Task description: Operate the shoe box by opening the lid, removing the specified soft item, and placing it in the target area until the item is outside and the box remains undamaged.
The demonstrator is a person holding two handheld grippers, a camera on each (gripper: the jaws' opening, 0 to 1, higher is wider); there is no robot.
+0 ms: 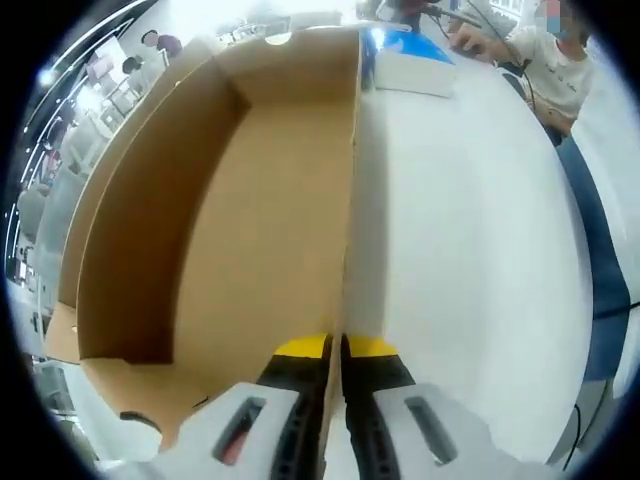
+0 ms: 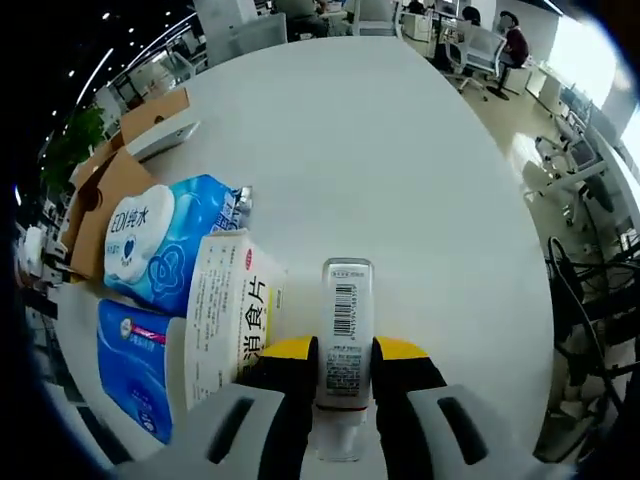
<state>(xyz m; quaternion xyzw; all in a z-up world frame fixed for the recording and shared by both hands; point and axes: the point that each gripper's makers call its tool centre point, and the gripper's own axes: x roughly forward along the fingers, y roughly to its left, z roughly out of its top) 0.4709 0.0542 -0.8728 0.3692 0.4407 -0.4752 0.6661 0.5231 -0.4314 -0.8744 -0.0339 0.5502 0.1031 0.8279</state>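
My left gripper [image 1: 335,350] is pinching the long side wall of the open shoe box [image 1: 250,230], its yellow-tipped jaws narrowed to the thickness of that cardboard edge, one jaw inside the box and one outside. The wall is running straight away from the jaws to the far corner. Inside it the box floor is lying bare and brown; outside it the white table [image 1: 470,250] is spreading wide and open. Past the far corner a blue and white packet [image 1: 415,62] is resting on the table, near a seated person's hand [image 1: 470,38].

My right gripper [image 2: 345,350] is gripping a small white tube [image 2: 346,330] with a barcode label, held upright between the jaws. Just left of the tube a white carton [image 2: 228,310] is lying, touching a blue wipes pack [image 2: 170,240], with a blue tissue pack [image 2: 135,365] nearer me. Beyond the wipes sits the box corner [image 2: 110,190]. Right of the tube the table is stretching open to its curved edge.
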